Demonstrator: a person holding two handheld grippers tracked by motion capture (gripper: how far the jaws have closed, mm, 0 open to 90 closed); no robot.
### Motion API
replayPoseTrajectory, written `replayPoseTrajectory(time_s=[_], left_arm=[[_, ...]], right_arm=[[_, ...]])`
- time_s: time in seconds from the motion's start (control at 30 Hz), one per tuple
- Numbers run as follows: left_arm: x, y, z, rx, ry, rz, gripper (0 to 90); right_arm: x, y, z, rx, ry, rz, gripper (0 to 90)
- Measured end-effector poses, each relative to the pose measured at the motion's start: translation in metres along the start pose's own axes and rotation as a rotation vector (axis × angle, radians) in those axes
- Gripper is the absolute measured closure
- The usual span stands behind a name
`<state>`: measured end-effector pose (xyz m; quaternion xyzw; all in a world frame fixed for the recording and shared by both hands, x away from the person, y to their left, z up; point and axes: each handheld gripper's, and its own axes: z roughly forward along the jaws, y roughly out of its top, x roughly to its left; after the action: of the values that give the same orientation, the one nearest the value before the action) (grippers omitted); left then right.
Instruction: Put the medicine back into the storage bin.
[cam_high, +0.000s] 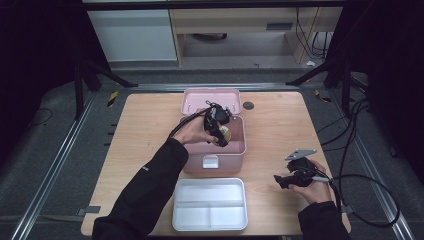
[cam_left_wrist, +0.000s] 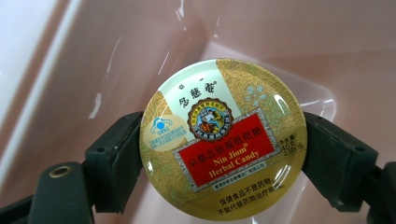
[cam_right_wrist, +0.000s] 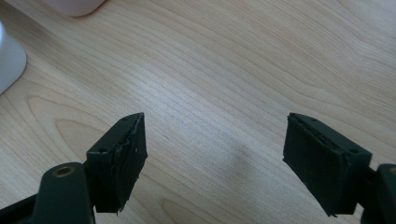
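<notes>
Wooden table (cam_high: 280, 135), centre frame: left gripper (cam_high: 218, 131) pinches the candy tin (cam_left_wrist: 223, 137) inside the pink box (cam_high: 239, 150); lower it flat before letting go. Right gripper (cam_high: 285, 180), lower right, is spread, empty.

the candy tin (cam_left_wrist: 223, 140) in my left gripper (cam_left_wrist: 223, 154) looks like metal, with a really glossy printed lid that throws white glare near its 5 o'clock edge. the pink box (cam_left_wrist: 280, 42) around it is smooth shiny plastic with streaky highlights. my pads (cam_right_wrist: 122, 158) are matt black rubber, and the one at 8 o'clock in the right gripper view is rough and frayed along its edge. the table (cam_right_wrist: 224, 84) is pale wood with clear grain and a satin finish. the white tray (cam_high: 210, 203) looks like smooth matt plastic.
</notes>
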<state>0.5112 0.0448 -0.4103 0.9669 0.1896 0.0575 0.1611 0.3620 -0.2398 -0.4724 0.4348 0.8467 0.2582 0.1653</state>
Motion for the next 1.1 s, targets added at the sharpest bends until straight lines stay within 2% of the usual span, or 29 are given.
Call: replayPoseTrajectory(time_s=[0.13, 0.23, 0.33, 0.6, 0.73, 0.83, 0.97, 1.1], left_arm=[[0.002, -0.002, 0.0, 0.004, -0.015, -0.014, 18.1], [0.003, -0.004, -0.007, -0.015, -0.011, -0.016, 17.7], [0.004, -0.006, -0.021, -0.063, -0.005, -0.032, 17.7], [-0.005, -0.022, -0.062, -0.146, 0.056, -0.02, 19.5], [-0.012, -0.034, -0.083, -0.181, 0.087, -0.016, 21.9], [-0.018, -0.048, -0.098, -0.245, 0.098, -0.02, 26.6], [-0.026, -0.068, -0.118, -0.248, 0.135, -0.013, 27.6], [-0.035, -0.092, -0.136, -0.298, 0.155, -0.02, 29.3]], right_arm=[[0.0, 0.0, 0.0, -0.002, -0.005, 0.003, 20.9], [0.0, 0.0, 0.0, -0.003, -0.004, 0.002, 20.8], [0.0, 0.0, -0.001, -0.009, -0.004, 0.004, 21.1], [0.001, 0.004, -0.005, -0.035, -0.005, -0.004, 23.8], [0.002, 0.008, -0.01, -0.07, -0.003, -0.01, 26.9], [0.004, 0.011, -0.013, -0.085, 0.001, -0.024, 29.4], [0.008, 0.014, -0.015, -0.095, 0.016, -0.054, 33.2], [0.012, 0.018, -0.016, -0.103, 0.033, -0.08, 35.3]])
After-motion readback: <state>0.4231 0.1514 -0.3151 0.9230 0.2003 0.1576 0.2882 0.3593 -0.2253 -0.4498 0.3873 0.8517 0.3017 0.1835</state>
